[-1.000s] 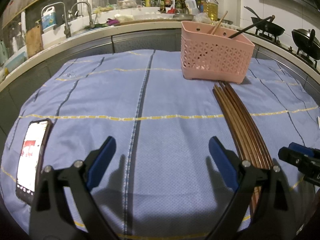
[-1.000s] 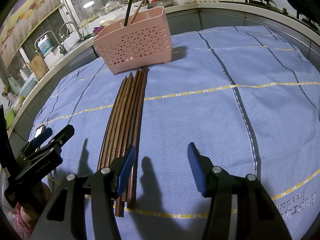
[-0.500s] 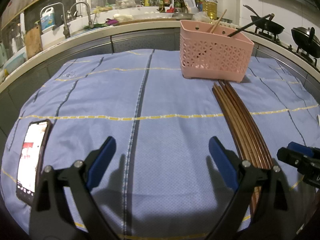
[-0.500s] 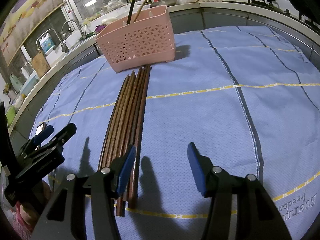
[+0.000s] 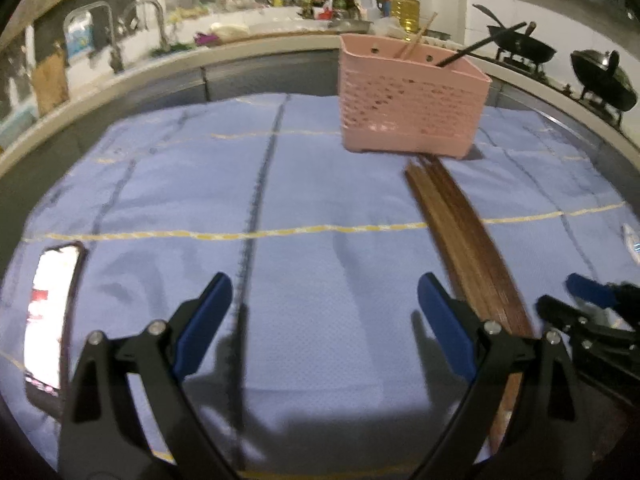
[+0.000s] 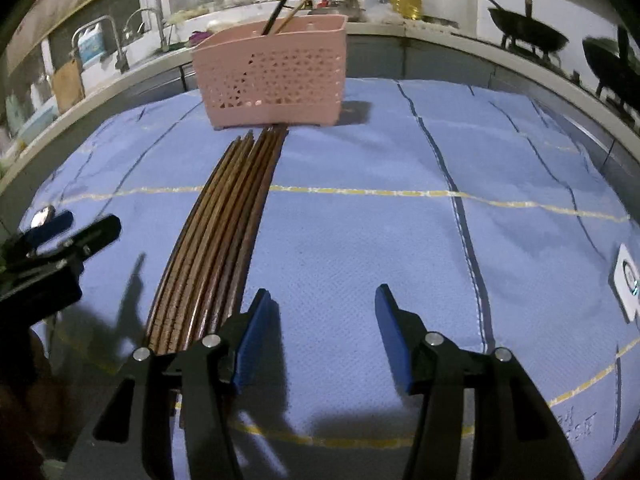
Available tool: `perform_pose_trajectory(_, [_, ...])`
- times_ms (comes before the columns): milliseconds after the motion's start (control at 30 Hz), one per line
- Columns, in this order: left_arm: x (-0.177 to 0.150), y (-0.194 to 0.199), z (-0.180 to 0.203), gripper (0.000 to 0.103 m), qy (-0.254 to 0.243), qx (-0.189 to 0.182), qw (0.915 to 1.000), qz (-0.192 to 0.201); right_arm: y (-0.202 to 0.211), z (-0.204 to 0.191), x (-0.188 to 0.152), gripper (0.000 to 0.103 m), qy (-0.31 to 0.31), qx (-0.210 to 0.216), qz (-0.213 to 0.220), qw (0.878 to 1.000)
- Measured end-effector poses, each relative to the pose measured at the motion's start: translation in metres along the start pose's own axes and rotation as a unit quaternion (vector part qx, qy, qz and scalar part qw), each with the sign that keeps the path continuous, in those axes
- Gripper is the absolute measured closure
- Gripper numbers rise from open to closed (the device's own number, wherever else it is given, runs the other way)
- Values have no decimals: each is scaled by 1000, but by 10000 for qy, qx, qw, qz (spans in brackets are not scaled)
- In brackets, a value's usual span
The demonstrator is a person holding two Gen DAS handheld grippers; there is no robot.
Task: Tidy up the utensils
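Blue cloth [image 6: 360, 248] covers the table, yellow and dark stripes across it; grey embroidered lettering near its front right edge, too blurred and upside-down to read. Counter [image 5: 256, 46] curves behind, crowded with bottles whose labels are illegible.

Pink basket [image 5: 412, 112] stands upright at the cloth's far side, a few sticks leaning out of it. Chopsticks [image 6: 224, 232] lie flat in a tight bundle — far tips almost touching the basket's base, near ends under the right gripper's left finger.

Phone [image 5: 50, 312] lies at the cloth's left edge, screen lit, content unreadable. A white tag [image 6: 628, 280] lies at the right edge.

Left gripper [image 5: 324, 324]: jaws wide, nothing between, bare cloth ahead. Right gripper [image 6: 320, 336]: jaws apart, empty — chopsticks just left of the gap, open cloth to the right.
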State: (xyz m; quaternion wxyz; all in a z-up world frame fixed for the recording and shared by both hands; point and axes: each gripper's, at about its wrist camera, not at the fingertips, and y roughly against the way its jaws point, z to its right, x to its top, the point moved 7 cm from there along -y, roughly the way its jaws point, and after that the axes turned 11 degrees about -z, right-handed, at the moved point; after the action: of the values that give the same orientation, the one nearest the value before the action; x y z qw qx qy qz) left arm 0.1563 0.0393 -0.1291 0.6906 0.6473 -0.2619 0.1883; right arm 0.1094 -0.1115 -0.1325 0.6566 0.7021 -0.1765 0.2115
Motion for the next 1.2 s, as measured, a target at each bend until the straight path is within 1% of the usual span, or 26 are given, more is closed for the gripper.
perform_pose_trajectory(33, [0, -2, 4, 13, 14, -148, 9999, -82, 3, 0, 1, 49, -22, 73, 46, 10000])
perform_pose_trajectory(167, [0, -6, 23, 23, -31, -564, 9980, -298, 12, -10, 1, 49, 153, 288, 181, 9993])
perform_pose_trajectory(233, [0, -9, 31, 26, -105, -607, 9974, -381, 10, -17, -1, 49, 315, 362, 140, 9987])
perform_pose_trajectory(333, [-3, -14, 38, 26, -223, -535, 9970, -507, 3, -22, -6, 49, 508, 262, 12, 9984])
perform_pose_trajectory(367, [-4, -16, 40, 26, -239, -528, 9968, -549, 3, -22, -6, 49, 516, 237, 31, 9984])
perform_pose_trajectory(467, [-6, -20, 42, 27, -357, -239, 9976, -537, 5, -18, -5, 49, 580, 15, 114, 9983])
perform_pose_trajectory(667, [-4, -22, 38, 27, -290, -93, 9976, -622, 6, -16, -6, 49, 618, -59, 179, 9979])
perform_pose_trajectory(700, [-4, -24, 40, 27, -319, 16, 9974, -647, 5, -17, -7, 49, 645, -45, 172, 9978])
perform_pose_trajectory(733, [-4, -25, 42, 28, -394, 200, 9969, -649, 4, -18, -8, 51, 674, -37, 171, 9976])
perform_pose_trajectory(800, [0, -27, 45, 33, -408, 250, 9969, -625, 2, -21, -10, 60, 811, -45, 177, 9965])
perform_pose_trajectory(833, [1, -27, 45, 37, -372, 248, 9970, -637, 2, -19, -9, 70, 822, -143, 220, 9963])
perform_pose_trajectory(867, [2, -26, 44, 46, -350, 257, 9971, -628, 3, -15, -8, 82, 794, -205, 228, 9964])
perform_pose_trajectory(900, [4, -25, 43, 54, -369, 267, 9972, -598, 3, -9, -7, 85, 717, -215, 202, 9970])
perform_pose_trajectory(933, [4, -25, 43, 72, -400, 183, 9972, -605, 3, -5, -7, 91, 648, -215, 180, 9975])
perform_pose_trajectory(967, [4, -23, 41, 89, -413, 98, 9971, -636, 3, 1, -7, 92, 561, -208, 144, 9981])
perform_pose_trajectory(1000, [3, -22, 39, 94, -421, 90, 9970, -649, 4, 4, -8, 93, 533, -209, 125, 9983])
perform_pose_trajectory(1100, [-2, -18, 26, 96, -350, -15, 9970, -696, 9, 13, -18, 93, 500, -241, 51, 9984])
perform_pose_trajectory(1200, [-11, -11, 16, 95, -409, -144, 9964, -730, 15, 20, -31, 93, 432, -114, -68, 9990])
